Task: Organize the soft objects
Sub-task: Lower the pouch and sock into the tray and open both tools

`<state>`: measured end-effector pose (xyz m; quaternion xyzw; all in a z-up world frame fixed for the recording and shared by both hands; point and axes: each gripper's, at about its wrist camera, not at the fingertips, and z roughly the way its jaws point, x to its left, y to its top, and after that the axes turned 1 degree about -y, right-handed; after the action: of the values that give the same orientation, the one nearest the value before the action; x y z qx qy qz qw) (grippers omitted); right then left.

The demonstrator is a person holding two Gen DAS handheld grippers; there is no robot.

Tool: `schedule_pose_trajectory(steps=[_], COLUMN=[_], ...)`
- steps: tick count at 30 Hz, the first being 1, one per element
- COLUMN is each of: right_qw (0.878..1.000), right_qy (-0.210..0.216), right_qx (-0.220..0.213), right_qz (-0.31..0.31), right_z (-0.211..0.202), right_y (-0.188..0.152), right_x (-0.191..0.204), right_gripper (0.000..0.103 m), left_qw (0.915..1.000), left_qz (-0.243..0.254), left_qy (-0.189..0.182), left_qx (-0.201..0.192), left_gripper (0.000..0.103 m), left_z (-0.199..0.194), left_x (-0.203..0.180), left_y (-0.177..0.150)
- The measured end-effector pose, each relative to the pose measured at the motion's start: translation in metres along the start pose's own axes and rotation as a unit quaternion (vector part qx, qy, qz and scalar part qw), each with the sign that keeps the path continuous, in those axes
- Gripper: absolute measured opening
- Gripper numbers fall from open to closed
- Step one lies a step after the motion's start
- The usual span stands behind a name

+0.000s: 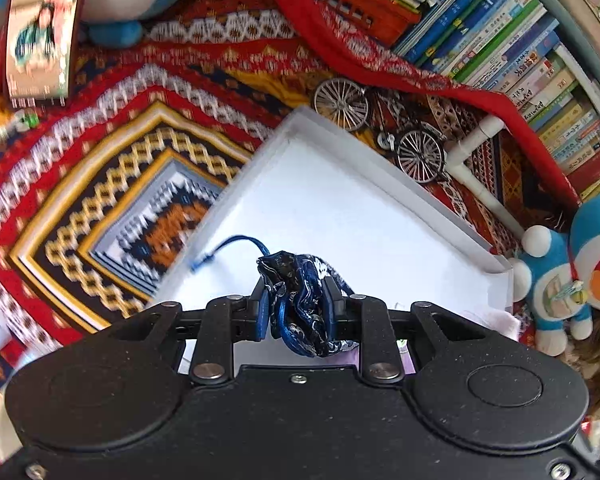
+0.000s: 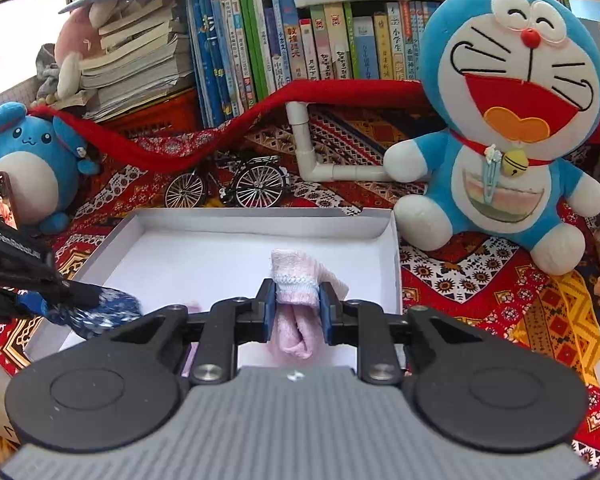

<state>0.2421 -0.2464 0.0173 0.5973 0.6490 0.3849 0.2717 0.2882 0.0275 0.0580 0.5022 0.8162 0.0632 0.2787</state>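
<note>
We keep the left gripper [image 1: 296, 300] clenched on the blue pouch [image 1: 300, 304] and the right gripper [image 2: 298, 308] on the pink sock [image 2: 300, 280], both over the white box [image 2: 260, 220], ready for sorting inside.

Bright daylight is flooding both fisheye views, glaring off the white tray [image 1: 340, 208]; the left view's edges are smearing with motion blur, and book spines [image 2: 284, 40] are bending outward.

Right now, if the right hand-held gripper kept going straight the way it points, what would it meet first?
Probably the white floor of the box. The right hand-held gripper, shut on a pink sock, tilts down over it. Were its line shallower, the box's far wall would come first; depth is unclear.
</note>
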Motion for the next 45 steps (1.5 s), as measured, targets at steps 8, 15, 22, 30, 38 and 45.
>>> schedule_pose_trajectory(steps=[8,15,22,30,38,45], right_qw=[1.0,1.0,1.0,1.0,0.999,0.997], right_qy=[0.004,0.006,0.009,0.011,0.02,0.034], right_qx=[0.01,0.016,0.007,-0.02,-0.048,-0.073], right_qz=[-0.004,0.0,0.0,-0.002,-0.007,-0.012], right_z=[0.003,0.005,-0.001,-0.024,-0.052,-0.079], right_y=[-0.001,-0.002,-0.002,0.0,-0.003,-0.009], right_x=[0.002,0.0,0.0,-0.002,-0.001,0.001], right_gripper=[0.03,0.034,0.055,0.064,0.069,0.073], left_qw=[0.9999,0.9997,0.9988,0.9964,0.9921,0.9809], left_qz=[0.004,0.017,0.041,0.072,0.103,0.152], left_qy=[-0.007,-0.016,-0.027,-0.041,-0.054,-0.071], left_qx=[0.01,0.011,0.005,-0.016,-0.048,-0.099], left_gripper=[0.025,0.037,0.053,0.061,0.063,0.07], left_z=[0.008,0.009,0.003,-0.015,-0.037,-0.067], left_x=[-0.008,-0.013,-0.018,-0.02,-0.022,-0.028], left_y=[-0.011,-0.015,-0.019,-0.024,-0.031,-0.044])
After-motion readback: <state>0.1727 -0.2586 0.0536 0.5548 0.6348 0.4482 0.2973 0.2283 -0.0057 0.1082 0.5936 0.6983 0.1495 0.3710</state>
